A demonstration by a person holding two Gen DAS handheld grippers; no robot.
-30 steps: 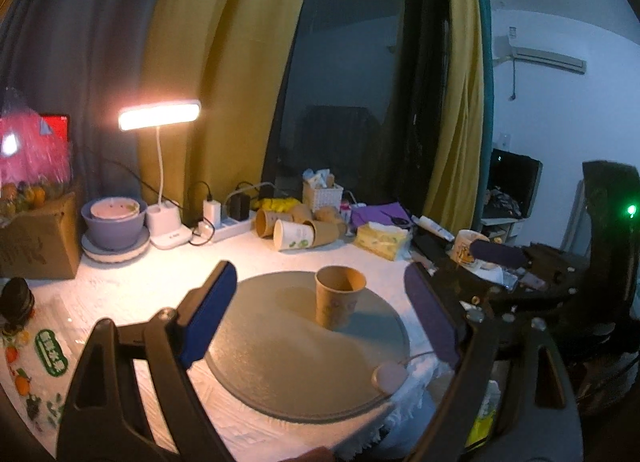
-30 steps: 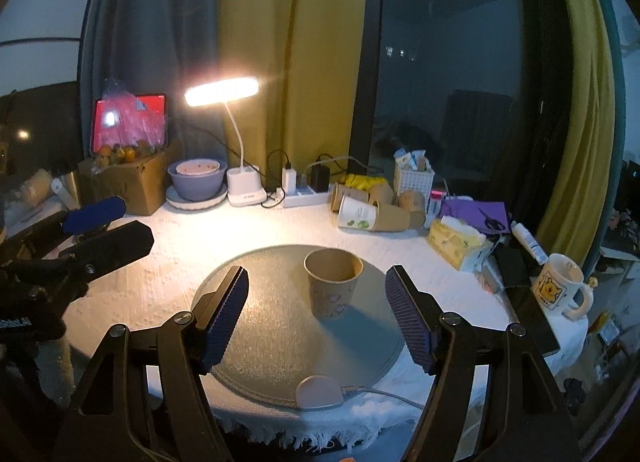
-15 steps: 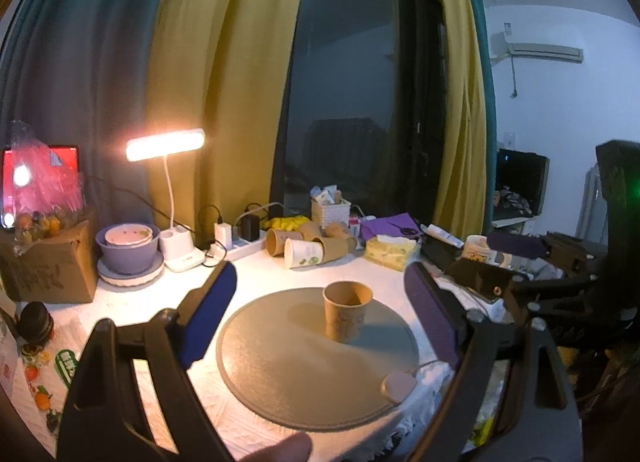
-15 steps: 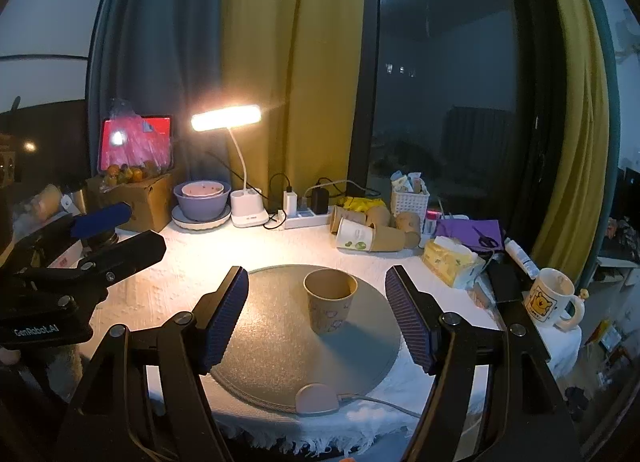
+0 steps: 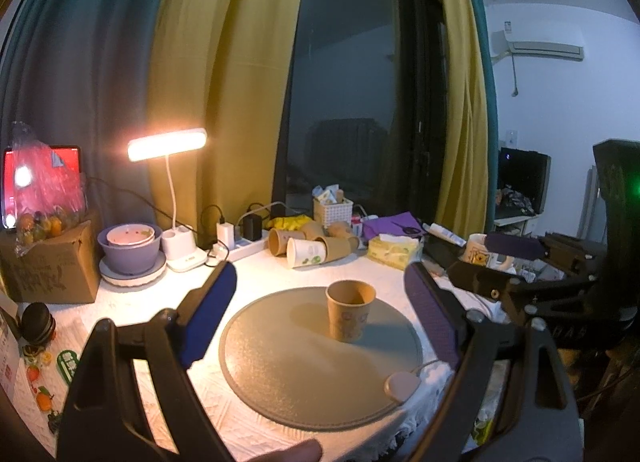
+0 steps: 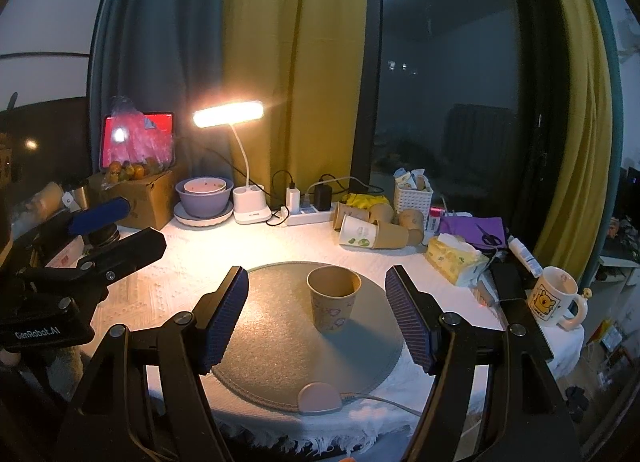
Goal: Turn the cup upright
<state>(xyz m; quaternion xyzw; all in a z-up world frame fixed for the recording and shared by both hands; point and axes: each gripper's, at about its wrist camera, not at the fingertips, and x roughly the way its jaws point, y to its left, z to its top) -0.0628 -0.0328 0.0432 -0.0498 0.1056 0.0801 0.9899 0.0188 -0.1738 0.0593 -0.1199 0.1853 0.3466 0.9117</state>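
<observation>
Paper cup [image 6: 334, 298] standing upright, mouth up, on the round gray mat [image 6: 276, 346] on the worktop. Left gripper [image 5: 320, 314] and right gripper [image 6: 318, 314]: fingers spread wide, holding nothing, cup apart from both.

Both wrist cams sat off the near edge of the table [image 5: 120, 310], looking far toward the window and curtains. Left cam was further left, angled right; it caught the right gripper [image 5: 516, 262] at its right edge. Right cam faced straight in, left gripper [image 6: 108, 229] at its left. Shared: round mat [image 5: 288, 366] [image 6: 280, 326], cup [image 5: 350, 316] [image 6: 334, 304], lamp [image 5: 168, 145] [image 6: 228, 117].
</observation>
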